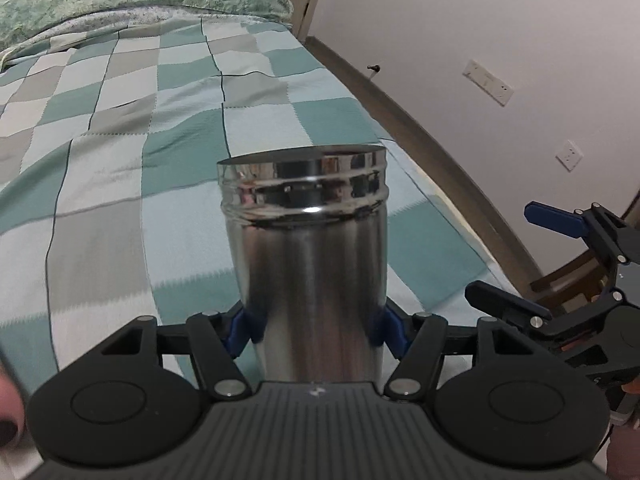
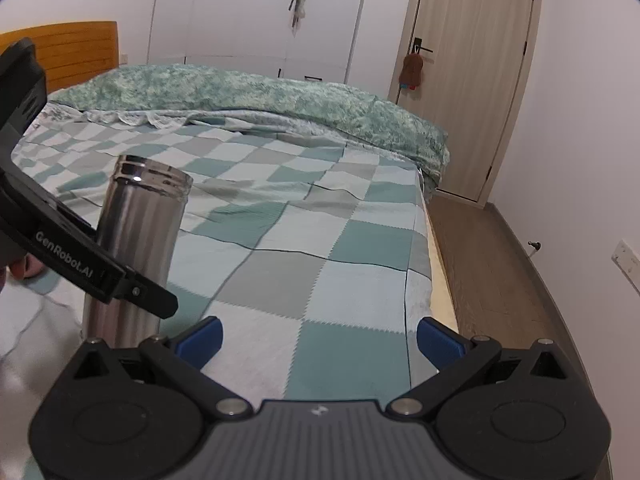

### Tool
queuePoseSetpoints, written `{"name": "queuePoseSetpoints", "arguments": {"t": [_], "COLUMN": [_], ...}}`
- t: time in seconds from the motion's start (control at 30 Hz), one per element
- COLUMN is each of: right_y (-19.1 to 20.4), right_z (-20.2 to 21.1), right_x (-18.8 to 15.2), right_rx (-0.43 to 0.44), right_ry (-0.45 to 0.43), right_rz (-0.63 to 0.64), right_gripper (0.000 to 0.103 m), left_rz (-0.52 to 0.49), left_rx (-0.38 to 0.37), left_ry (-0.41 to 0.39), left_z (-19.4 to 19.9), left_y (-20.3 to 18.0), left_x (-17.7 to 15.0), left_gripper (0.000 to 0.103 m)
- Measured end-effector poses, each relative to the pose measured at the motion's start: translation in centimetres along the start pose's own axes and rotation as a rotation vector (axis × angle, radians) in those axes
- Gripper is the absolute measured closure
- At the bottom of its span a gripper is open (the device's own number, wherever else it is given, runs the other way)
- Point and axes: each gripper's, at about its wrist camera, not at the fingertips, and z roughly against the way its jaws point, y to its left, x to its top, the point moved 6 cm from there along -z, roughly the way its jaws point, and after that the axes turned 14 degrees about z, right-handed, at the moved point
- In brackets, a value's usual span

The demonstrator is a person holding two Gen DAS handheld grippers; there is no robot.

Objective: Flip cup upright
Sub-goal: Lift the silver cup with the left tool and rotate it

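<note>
Nearby, right claw (image 2: 319, 340) beside cup (image 1: 310, 256).

Checkered bedspread (image 2: 320, 240), white wardrobe (image 2: 256, 12), beige door (image 2: 480, 80), wood floor (image 2: 500, 272).

Place: I was in a home bedroom.
Bed (image 2: 320, 248): checked teal-grey cover, rumpled green quilt (image 2: 260, 92), wooden headboard (image 2: 76, 46).
Walls: I saw white wardrobe doors (image 2: 240, 12) and a room door (image 2: 472, 72).
</note>
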Motion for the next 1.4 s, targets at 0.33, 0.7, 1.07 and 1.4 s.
{"name": "queuePoseSetpoints", "arguments": {"t": [0.33, 0.7, 1.07, 1.4], "right_y": [3.7, 7.2, 6.9, 7.2], "right_z": [7.4, 7.6, 4.3, 4.2], "right_x": [-1.3, -4.6, -5.8, -5.4], "right_rx": [0.021, 0.094, 0.111, 0.101], "right_ry": [-0.030, 0.018, 0.050, 0.055], "right_rz": [0.017, 0.019, -0.007, -0.014], "right_gripper": [0.000, 0.000, 0.000, 0.000], "left_rz": [0.019, 0.128, 0.110, 0.045], "left_rx": [-0.016, -0.007, 0.046, 0.060], "left_ry": [0.004, 0.088, 0.052, -0.083], "left_z": [6.2, 4.2, 0.7, 4.0], "left_y": [-0.5, 2.4, 3.4, 3.0], "left_x": [-6.7, -11.2, -10.2, -9.3], "left_gripper": [0.038, 0.038, 0.029, 0.000]}}
